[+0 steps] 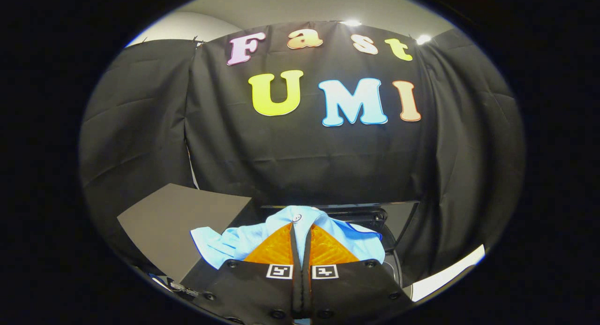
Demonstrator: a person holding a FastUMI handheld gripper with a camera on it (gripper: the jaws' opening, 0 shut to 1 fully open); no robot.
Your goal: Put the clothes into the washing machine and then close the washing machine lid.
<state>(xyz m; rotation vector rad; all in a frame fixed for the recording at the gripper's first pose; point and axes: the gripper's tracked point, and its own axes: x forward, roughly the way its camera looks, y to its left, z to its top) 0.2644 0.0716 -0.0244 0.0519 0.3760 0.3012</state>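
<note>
My gripper [300, 227] is shut on a light blue garment [220, 243] with a small white button near the fingertips. The cloth bunches over and around both fingers and hangs out to the left and right of them. Just beyond the fingers lies the dark top of the washing machine [375, 217], seen past the cloth. Its lid [180, 226] appears as a dark flat panel standing open to the left of the fingers. The drum opening is hidden behind the garment and the fingers.
The booth's black cloth wall rises right behind the machine. A pale strip of floor [450, 271] shows to the right below the machine. Some small cables or parts [180, 287] sit low on the left beside the gripper body.
</note>
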